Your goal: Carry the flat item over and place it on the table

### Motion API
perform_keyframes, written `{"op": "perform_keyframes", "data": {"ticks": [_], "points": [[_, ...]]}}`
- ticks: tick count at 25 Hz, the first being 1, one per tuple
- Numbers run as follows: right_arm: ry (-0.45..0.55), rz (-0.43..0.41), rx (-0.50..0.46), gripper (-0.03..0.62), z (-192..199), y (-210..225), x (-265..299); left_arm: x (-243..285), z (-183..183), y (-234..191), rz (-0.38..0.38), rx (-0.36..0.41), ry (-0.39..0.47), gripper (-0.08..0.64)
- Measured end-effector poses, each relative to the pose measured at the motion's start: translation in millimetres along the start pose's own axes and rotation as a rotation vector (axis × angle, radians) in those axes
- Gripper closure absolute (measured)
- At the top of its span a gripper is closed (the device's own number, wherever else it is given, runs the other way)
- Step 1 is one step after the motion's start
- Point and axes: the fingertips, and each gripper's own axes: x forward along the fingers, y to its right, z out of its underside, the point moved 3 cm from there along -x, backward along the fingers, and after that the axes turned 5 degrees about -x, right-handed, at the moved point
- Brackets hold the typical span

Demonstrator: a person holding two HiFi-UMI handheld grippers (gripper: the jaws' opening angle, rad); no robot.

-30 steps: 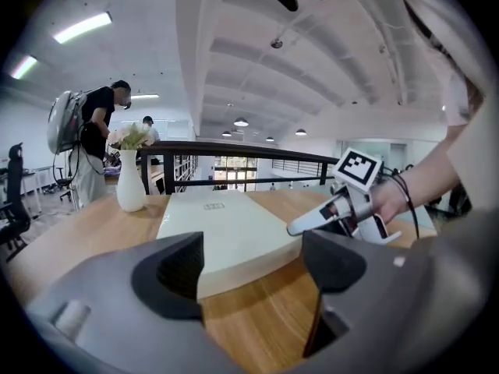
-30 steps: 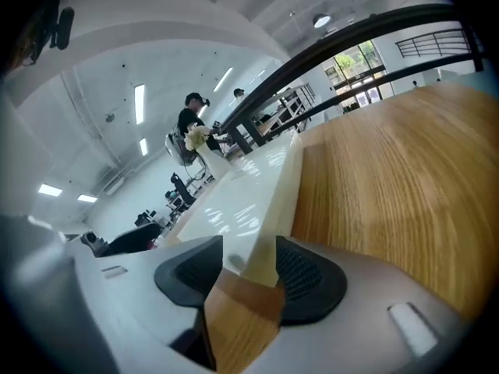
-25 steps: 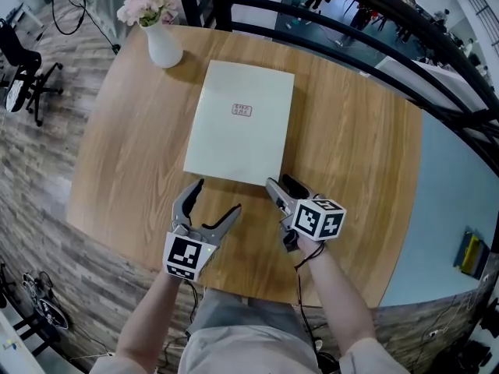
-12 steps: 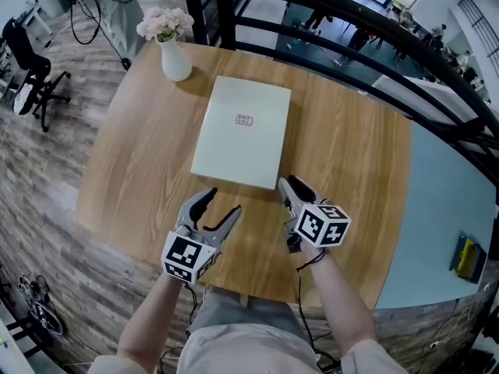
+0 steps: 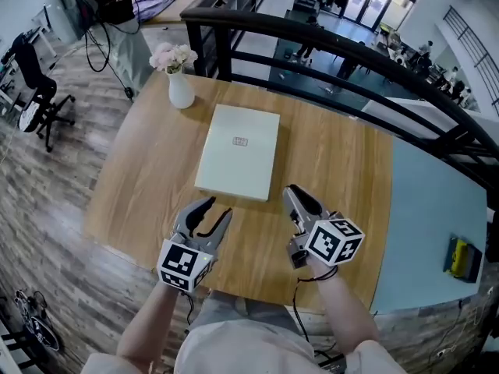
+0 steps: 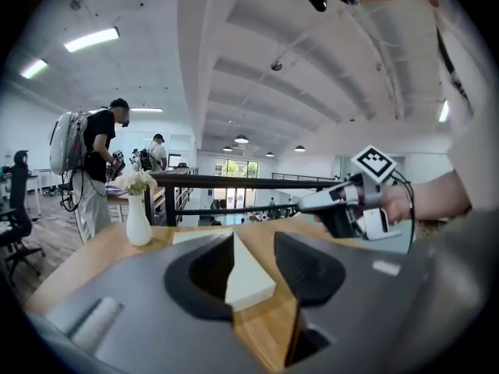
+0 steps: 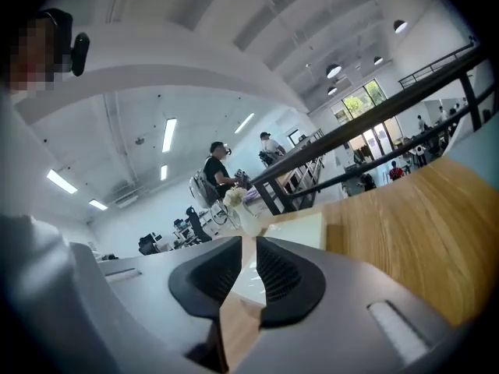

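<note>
Wooden table (image 5: 343, 170) bears the flat box (image 5: 238, 153); nearer you, your left gripper (image 5: 218, 207) is half-spread and your right gripper (image 5: 293, 191) nearly together, both empty and just closing.

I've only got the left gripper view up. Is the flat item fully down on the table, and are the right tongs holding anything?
Observer: The head view shows the flat white box lying on the wooden table, all four edges well inside the tabletop.
Operator: And my second question?
Observer: The right tongs have just been closing. Their own view shows only a thin gap left, with nothing between the jaws.
Operator: Anything sitting on the box?
Observer: Only a small printed label at the middle of its top face, seen from the head view.
</note>
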Motion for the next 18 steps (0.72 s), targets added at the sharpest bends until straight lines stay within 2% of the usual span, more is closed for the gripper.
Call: {"op": "perform_keyframes", "data": {"ticks": [8,12,15,18], "points": [[0.087,-0.105,-0.139,0.538,-60.0,-81.4,-57.8,-46.7,-56.5,20.7,-0.022,0.054,0.056,0.431],[0.118,-0.127,-0.21,0.538,-74.7,-113.2,-81.5,-72.8,-77.0,30.0,-0.018,0.047,0.09,0.453],[0.14,-0.142,-0.235,0.538,-81.9,-132.2,-92.2,-92.3,-87.6,34.6,-0.027,0.053,0.125,0.501],[0.166,-0.151,-0.25,0.538,-88.5,-147.9,-100.9,-104.7,-92.5,37.0,-0.027,0.049,0.145,0.517]]}}
